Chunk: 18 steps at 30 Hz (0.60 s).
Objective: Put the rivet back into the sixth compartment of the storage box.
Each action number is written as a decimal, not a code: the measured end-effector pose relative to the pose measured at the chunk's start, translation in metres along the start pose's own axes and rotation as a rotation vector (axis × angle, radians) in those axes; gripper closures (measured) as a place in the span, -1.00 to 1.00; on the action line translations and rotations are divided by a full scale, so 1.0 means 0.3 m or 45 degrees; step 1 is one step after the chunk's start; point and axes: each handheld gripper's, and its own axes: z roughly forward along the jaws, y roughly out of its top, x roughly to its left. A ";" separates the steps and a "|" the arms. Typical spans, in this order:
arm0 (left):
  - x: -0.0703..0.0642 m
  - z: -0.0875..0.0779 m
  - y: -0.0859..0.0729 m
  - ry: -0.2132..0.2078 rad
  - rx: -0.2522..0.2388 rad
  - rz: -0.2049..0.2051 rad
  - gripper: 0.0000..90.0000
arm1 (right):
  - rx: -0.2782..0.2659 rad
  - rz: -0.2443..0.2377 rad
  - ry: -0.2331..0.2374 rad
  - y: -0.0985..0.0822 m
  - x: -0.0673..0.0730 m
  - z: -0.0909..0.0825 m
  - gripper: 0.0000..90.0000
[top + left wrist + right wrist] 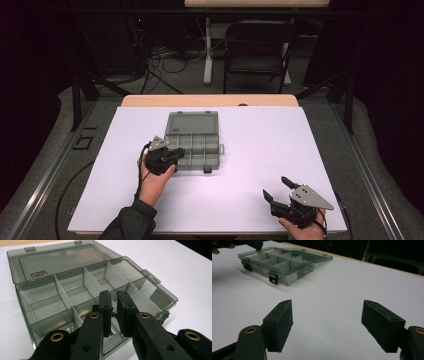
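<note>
A grey see-through compartment box (197,145) lies open in the middle of the white table, its lid (192,122) folded flat behind it. My left gripper (179,152) hangs over the box's near left corner. In the left gripper view its jaws (113,292) stand almost together above the front compartments of the box (42,302), and a tiny dark object (115,313) sits pinched low between the pads. My right gripper (274,186) rests near the table's front right, wide open with nothing between its fingers (327,302). The box (279,265) lies far off to its upper left.
The white table top (250,150) spreads wide around the box. Its front edge runs just under both hands. Behind the table stand a black chair (257,45) and a desk leg (207,50), with cables on the floor.
</note>
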 end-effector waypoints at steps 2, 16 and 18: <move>0.000 0.005 -0.004 0.001 0.011 0.005 0.83 | -0.001 0.000 0.002 0.000 0.001 0.001 -0.45; 0.003 0.018 -0.012 0.014 0.036 -0.004 0.83 | -0.001 -0.002 0.004 0.001 0.002 -0.001 -0.45; 0.003 0.018 -0.013 0.015 0.037 -0.003 0.83 | -0.002 -0.004 0.004 0.001 0.002 -0.001 -0.45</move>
